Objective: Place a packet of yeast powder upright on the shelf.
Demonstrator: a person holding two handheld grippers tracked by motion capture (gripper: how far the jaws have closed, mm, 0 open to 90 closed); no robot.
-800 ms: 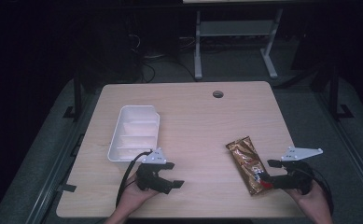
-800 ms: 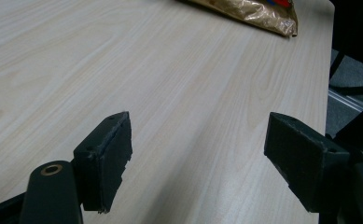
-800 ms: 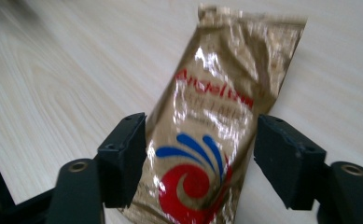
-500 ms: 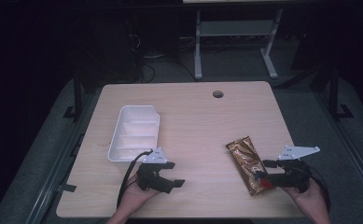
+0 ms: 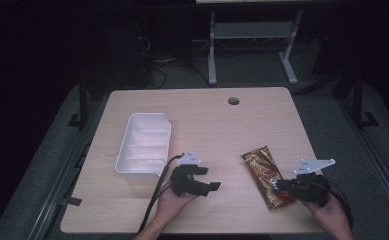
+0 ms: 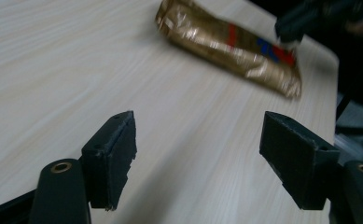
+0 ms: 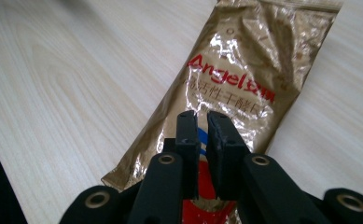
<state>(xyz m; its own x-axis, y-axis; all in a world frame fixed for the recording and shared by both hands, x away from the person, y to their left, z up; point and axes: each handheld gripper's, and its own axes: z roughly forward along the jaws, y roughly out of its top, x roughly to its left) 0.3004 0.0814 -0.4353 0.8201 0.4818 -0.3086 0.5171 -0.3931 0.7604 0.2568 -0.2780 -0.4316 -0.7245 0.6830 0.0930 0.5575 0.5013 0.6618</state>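
The bench (image 5: 207, 125) is the biggest thing in front of me, a pale wood-grain top with a small round cable hole (image 5: 233, 101) near its far edge. Beyond it, on the dark floor, stands a grey metal frame (image 5: 252, 45).

On the left half of the bench sits a white plastic tray (image 5: 144, 146), a long one split into compartments, lying with its short end toward me. It is just beyond my left hand and apart from it.

On the right half lies the gold foil packet (image 5: 264, 172), flat on the wood, slanting from far-left to near-right. It carries the red word "Angel" with red and blue print at its near end. It is well apart from the tray.

My left claw (image 5: 200, 180) rests low over the bench near the front edge, between tray and packet, pointing right. In the left gripper view its jaws stand wide apart with bare wood between them, and the packet (image 6: 230, 44) lies farther off.

My right claw (image 5: 282, 192) is at the packet's near end. In the right gripper view its jaws are drawn nearly together over the foil (image 7: 244, 79), with a thin gap left; I cannot tell whether any foil is pinched in that gap.
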